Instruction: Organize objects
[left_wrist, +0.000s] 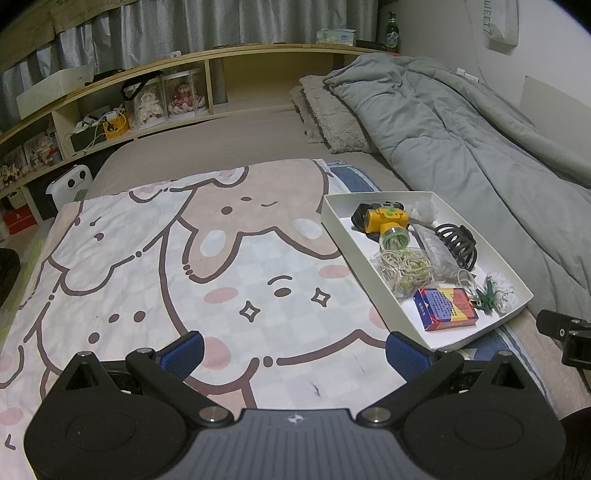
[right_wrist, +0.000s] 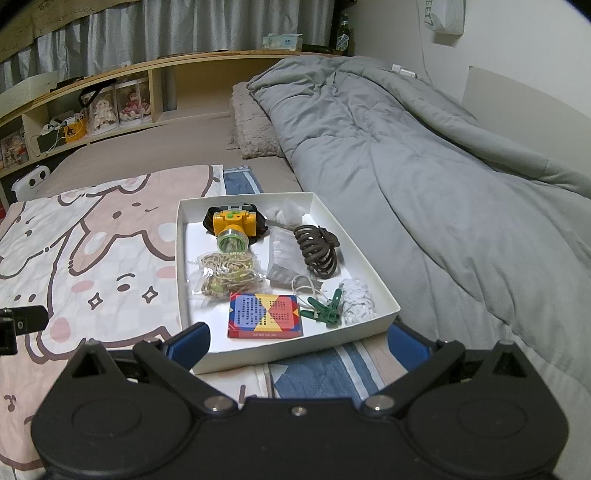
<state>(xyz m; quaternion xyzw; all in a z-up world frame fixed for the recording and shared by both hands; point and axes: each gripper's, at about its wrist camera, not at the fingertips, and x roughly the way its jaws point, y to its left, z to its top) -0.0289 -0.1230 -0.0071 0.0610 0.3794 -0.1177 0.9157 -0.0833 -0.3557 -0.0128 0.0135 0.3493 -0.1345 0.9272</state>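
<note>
A white shallow tray lies on the bed. It holds a yellow headlamp, a bag of rubber bands, a dark hair claw, a colourful card box, green clothes pegs, a white knit ball and a clear packet. My left gripper is open and empty over the cartoon blanket, left of the tray. My right gripper is open and empty at the tray's near edge.
A grey duvet fills the right side of the bed, with a fuzzy pillow behind the tray. A wooden shelf with dolls and boxes runs along the far left. A blue striped cloth lies under the tray.
</note>
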